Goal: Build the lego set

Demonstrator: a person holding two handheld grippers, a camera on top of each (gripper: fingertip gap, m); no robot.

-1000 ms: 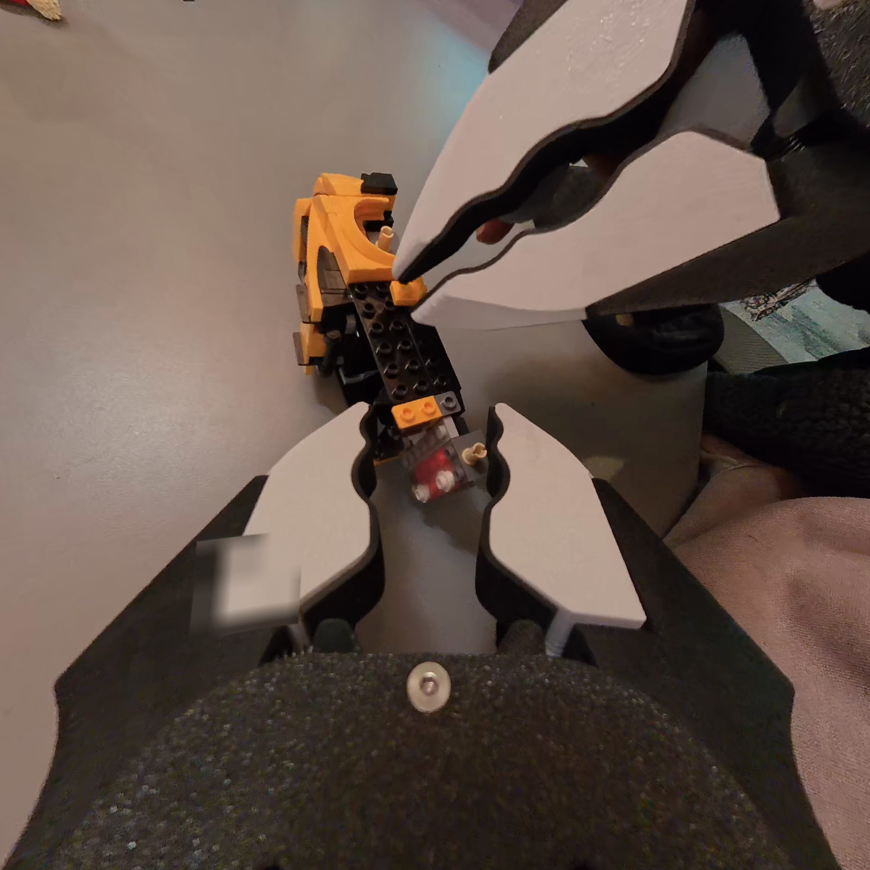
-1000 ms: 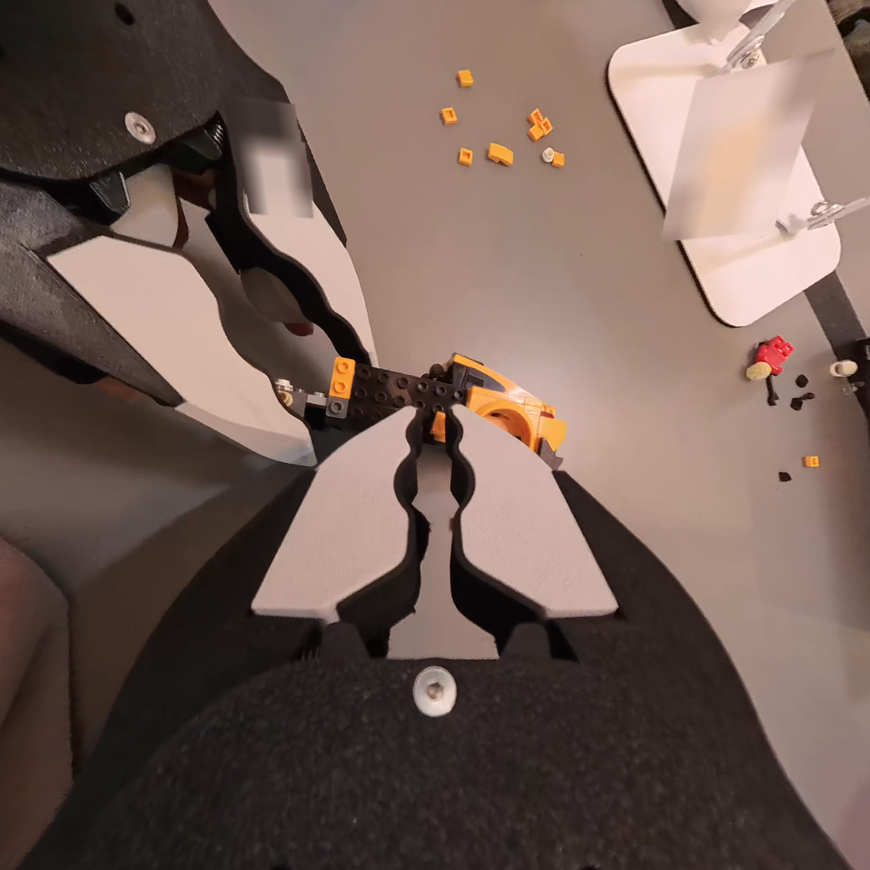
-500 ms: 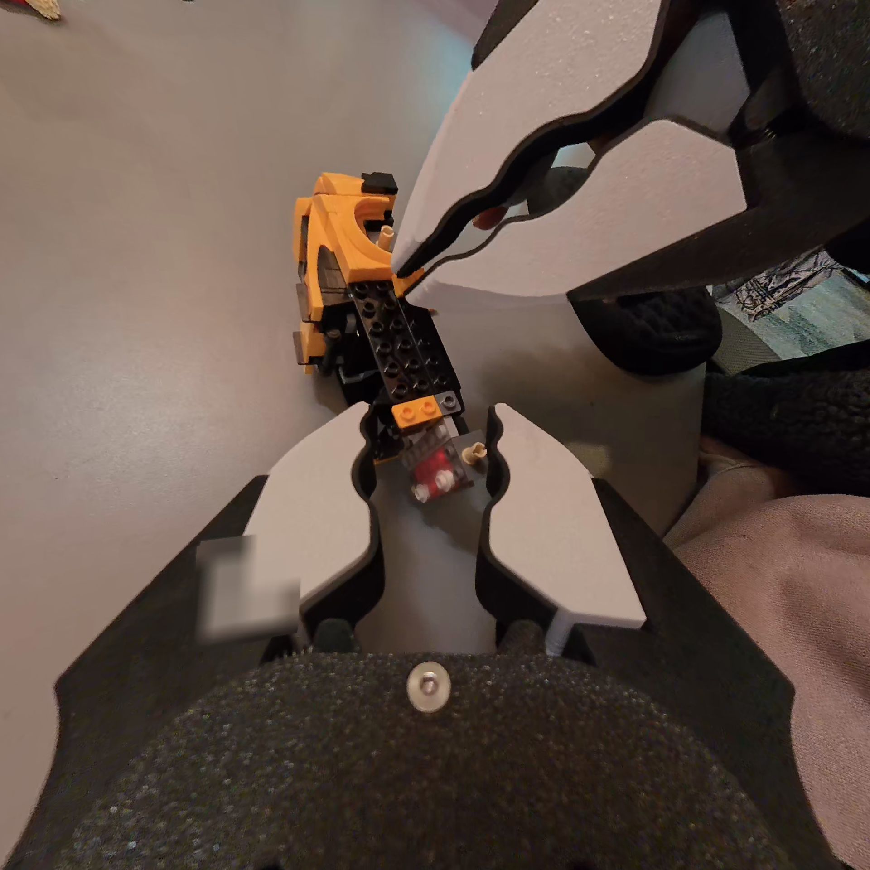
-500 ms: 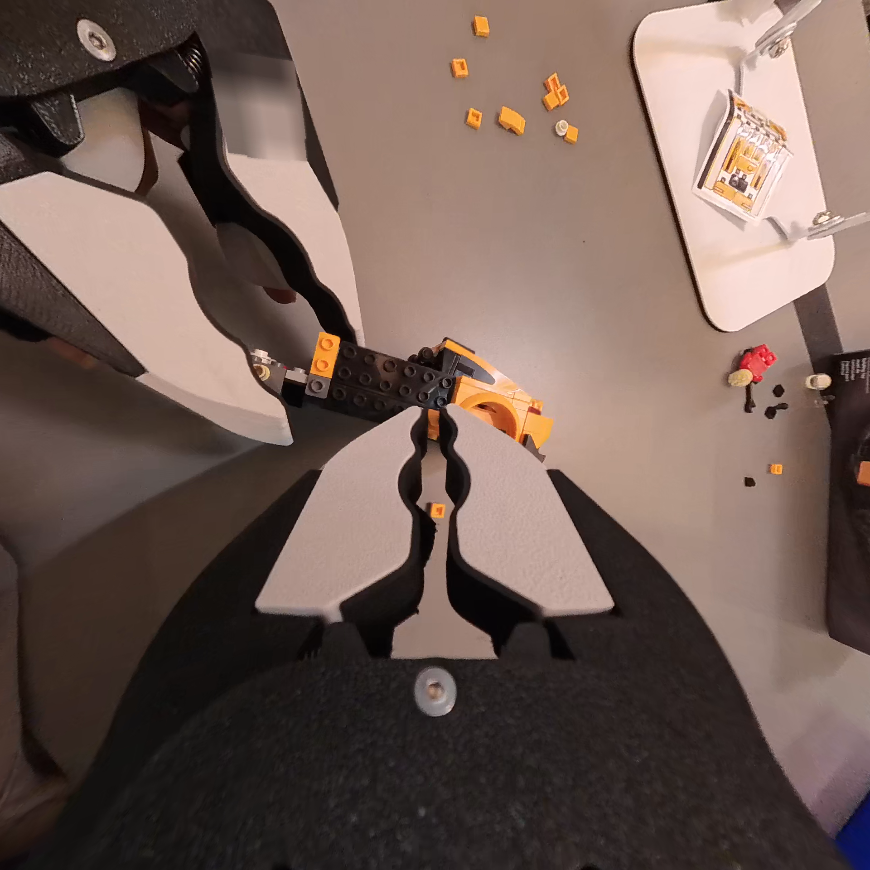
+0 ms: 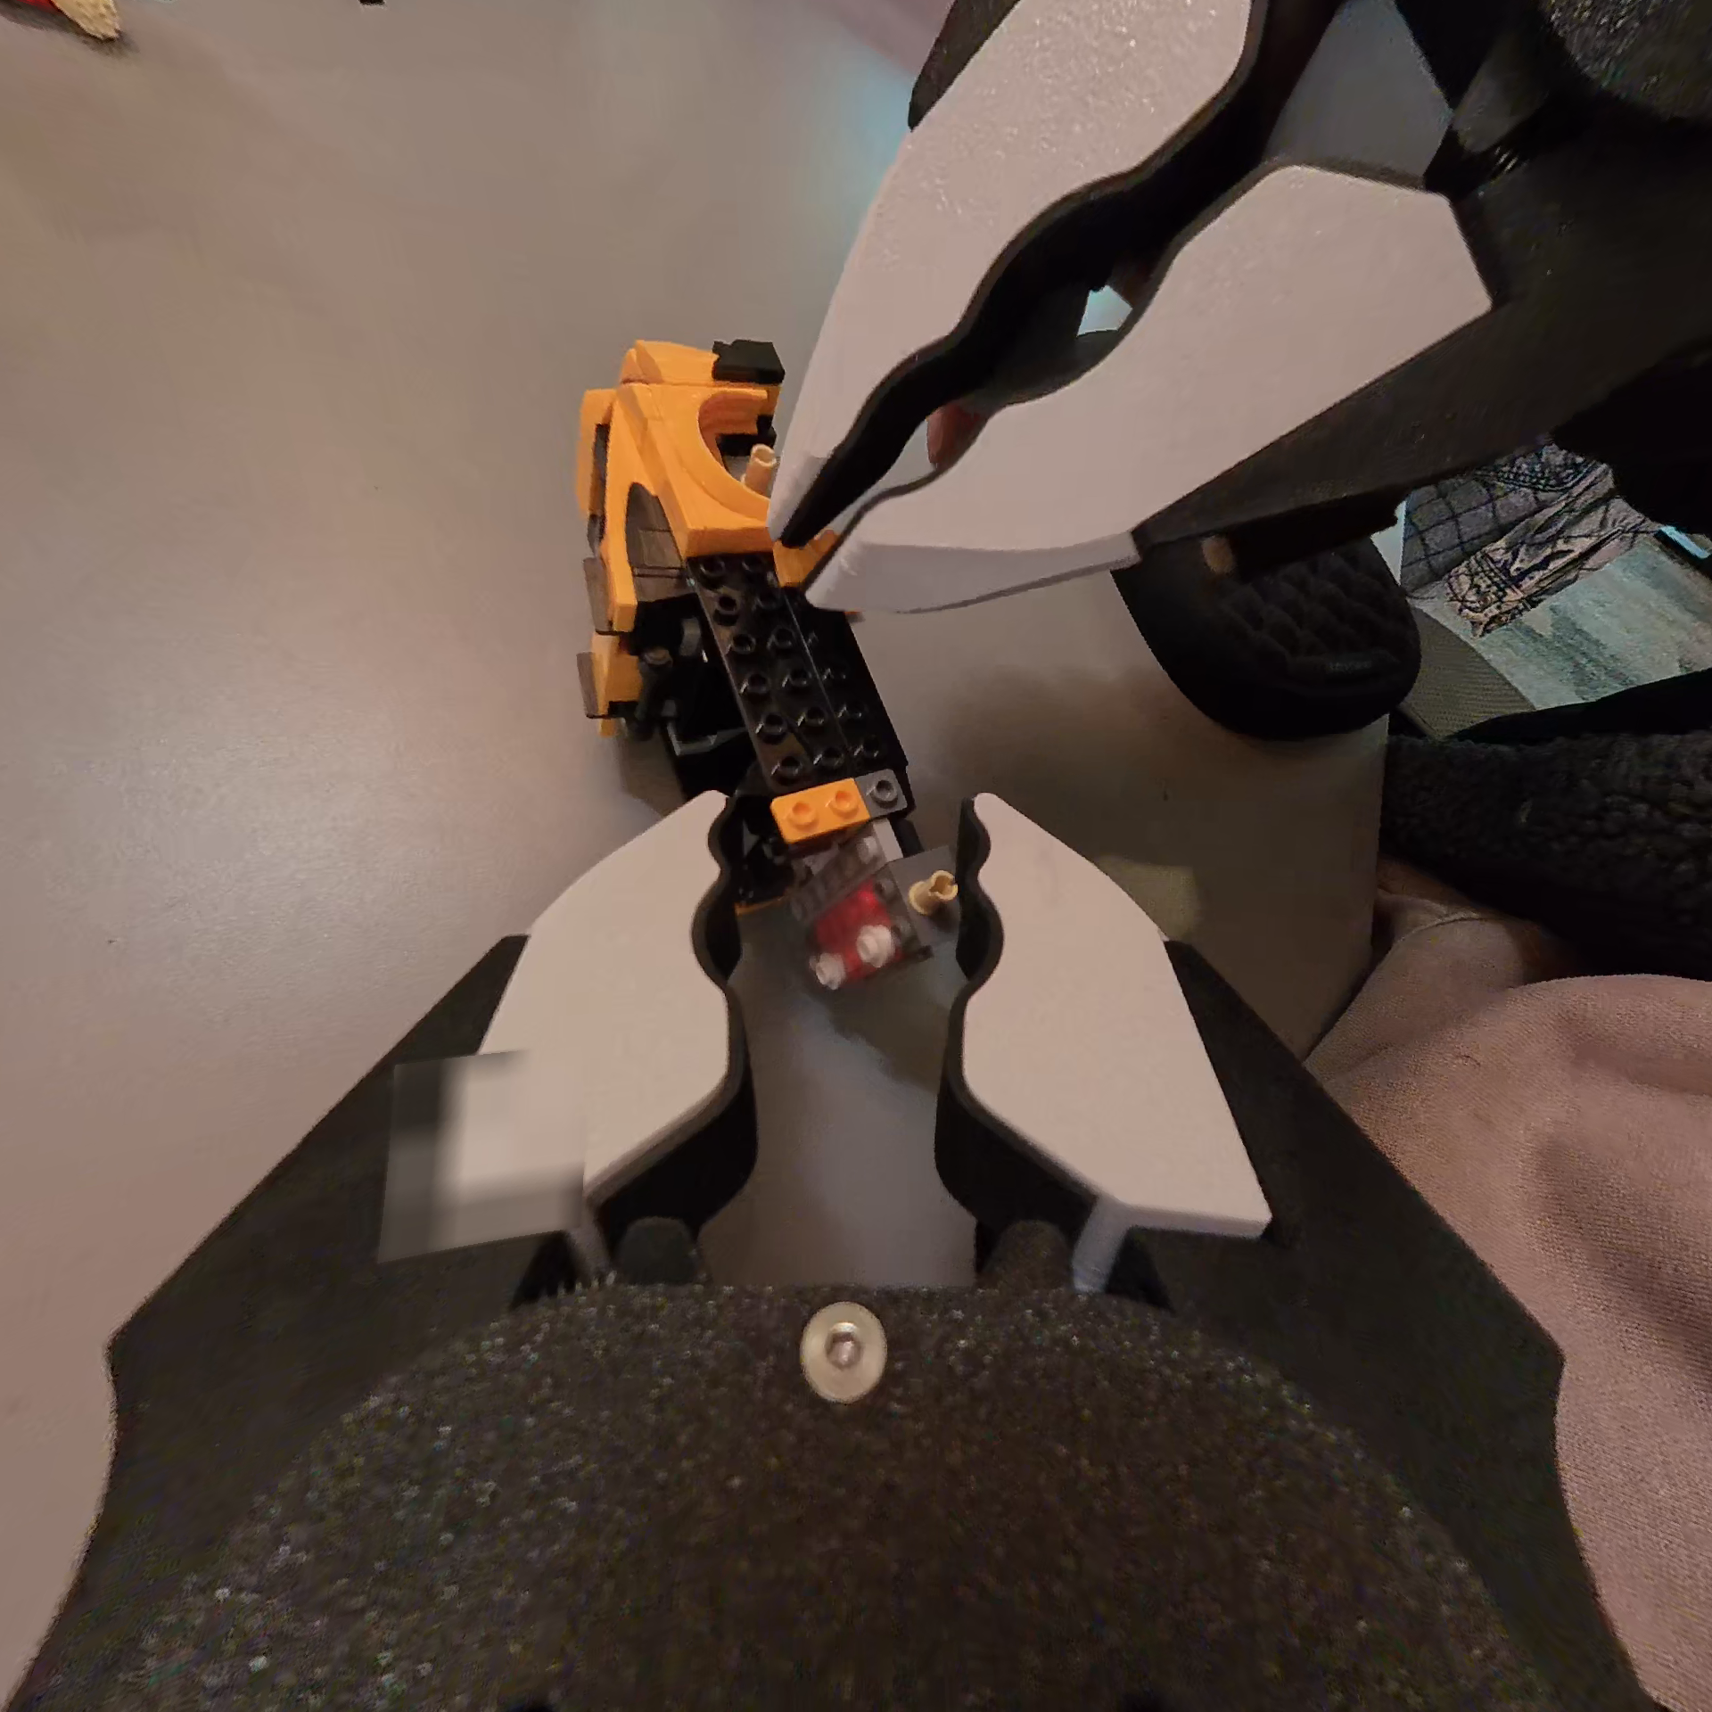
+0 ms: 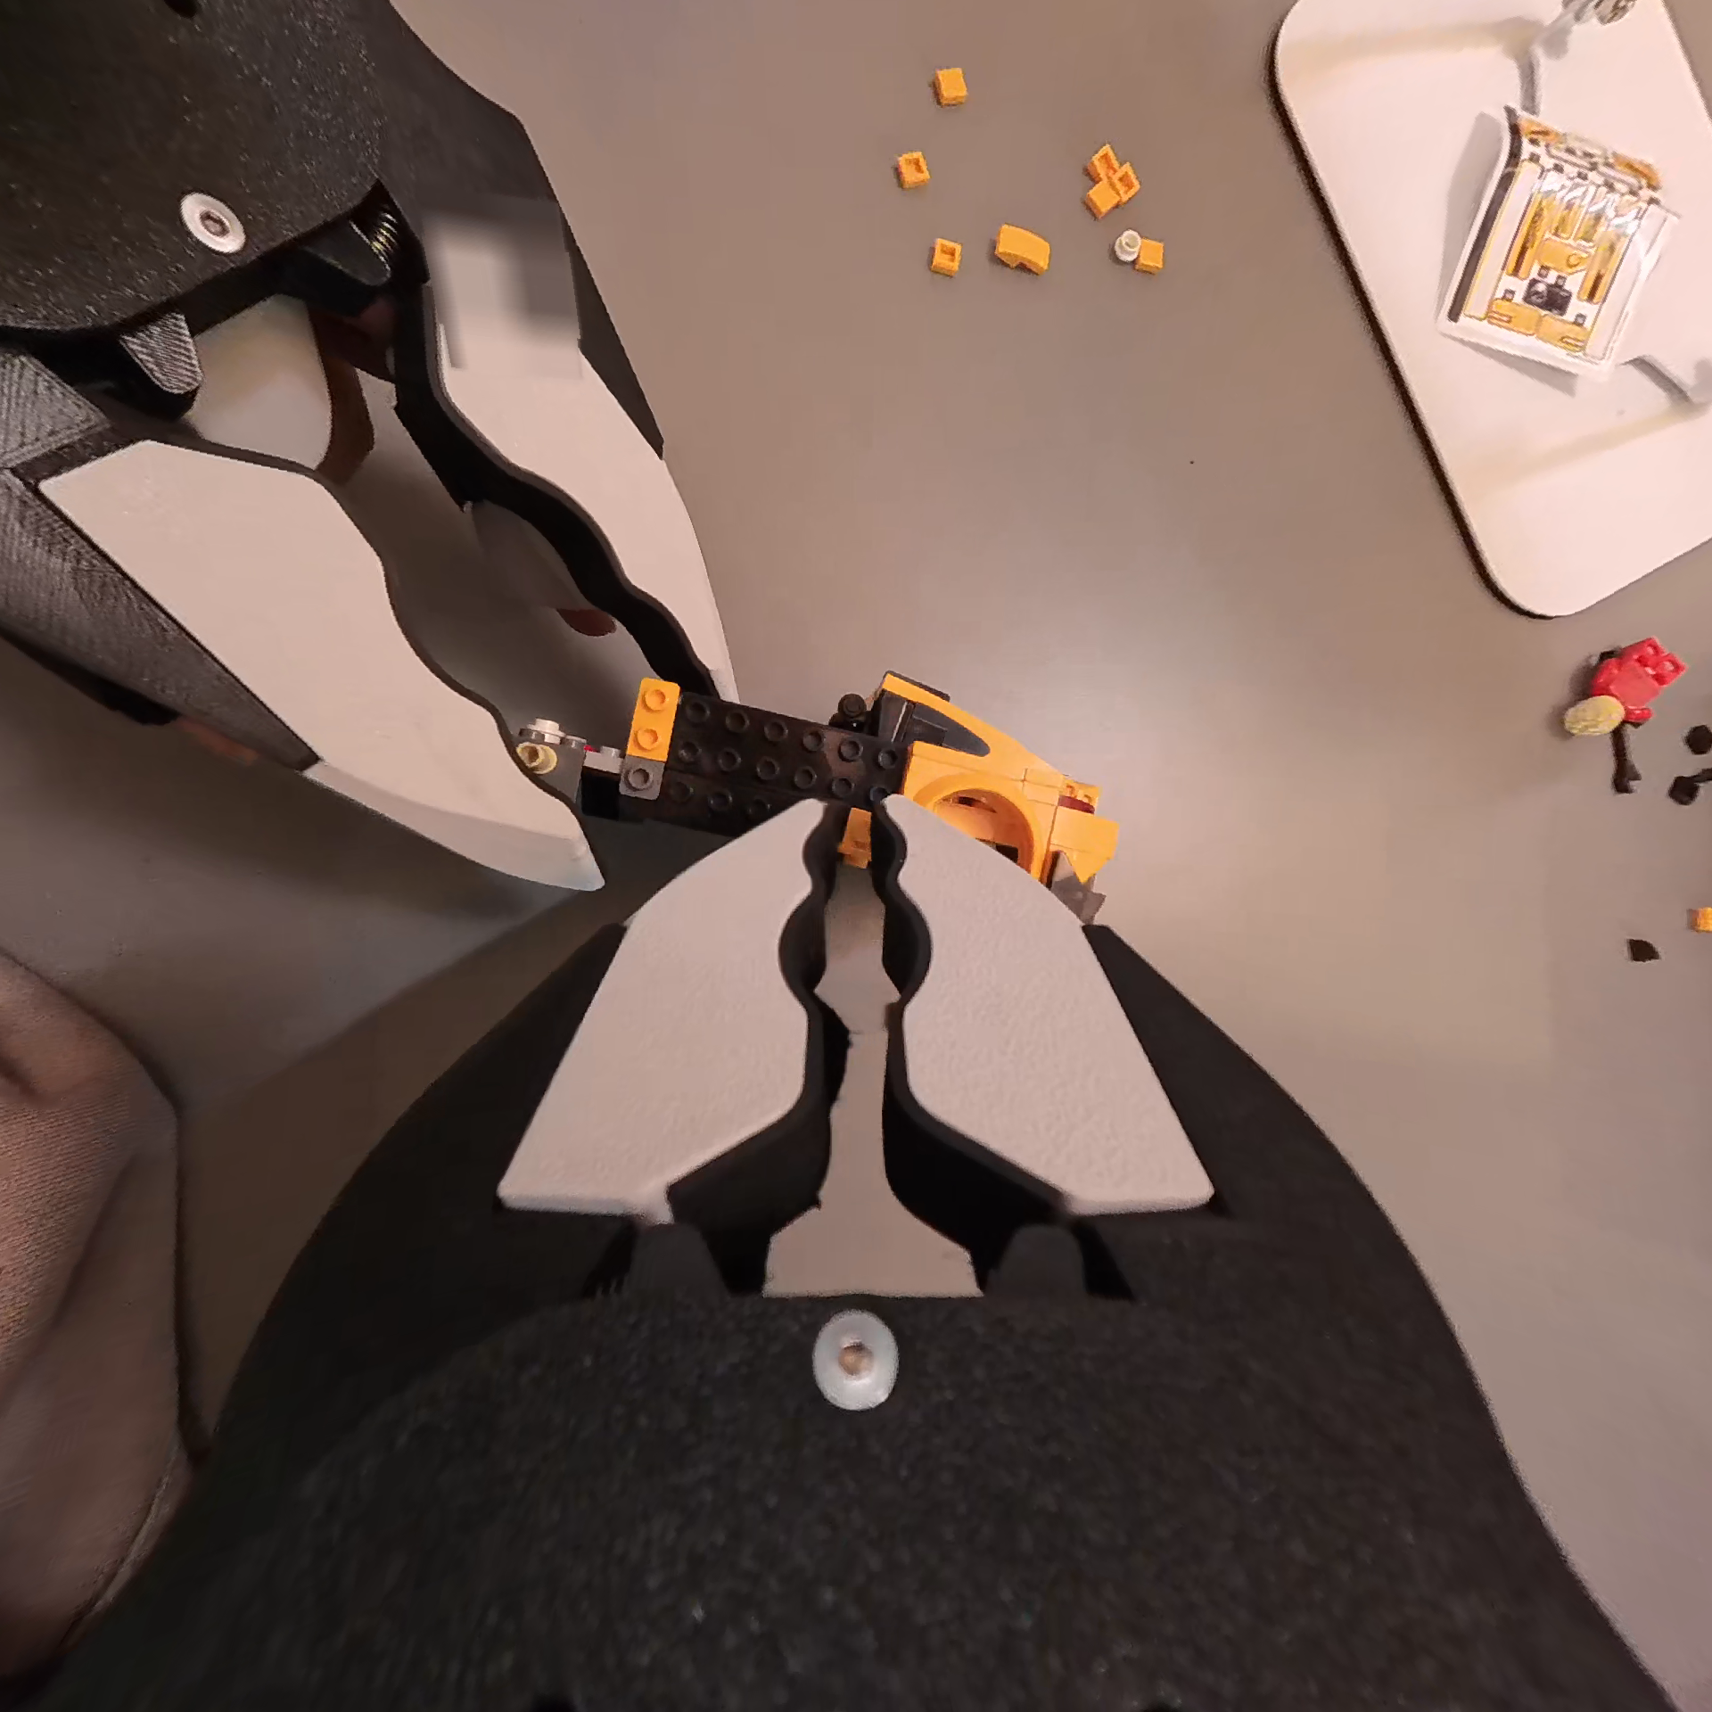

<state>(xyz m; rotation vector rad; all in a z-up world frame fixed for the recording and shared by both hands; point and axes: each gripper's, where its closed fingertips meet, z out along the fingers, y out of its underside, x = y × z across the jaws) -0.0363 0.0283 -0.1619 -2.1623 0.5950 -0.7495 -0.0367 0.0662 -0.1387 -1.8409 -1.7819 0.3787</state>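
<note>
An orange and black toy brick car [image 5: 667, 500] lies on the grey table [image 5: 278, 648]. My left gripper [image 5: 843, 820] is closed around the car's rear end, with its orange plate [image 5: 820, 808] and red and grey bricks between the fingers. The right wrist view shows the car [image 6: 982, 760] with the left gripper [image 6: 639, 769] clamped over that end. My right gripper [image 6: 850, 815] has its tips nearly together on a small orange piece [image 6: 857, 838] at the car's side, by the black studded plate [image 6: 769, 750]. The left wrist view shows the right gripper [image 5: 801, 556] there too.
Several loose orange pieces [image 6: 1019, 245] lie farther out. A white board [image 6: 1482, 445] at the right carries a clear bag [image 6: 1566, 232]. Red and black small parts [image 6: 1635, 686] lie at the far right. The table edge and a sleeve [image 5: 1529, 1204] are close on the right. Left tips to right tips: about 5 cm.
The right fingers closed tighter, then eased slightly at the car's side. Half a second ago a small orange piece showed through their gap lower down; it no longer shows there. Left gripper and car stayed still.
</note>
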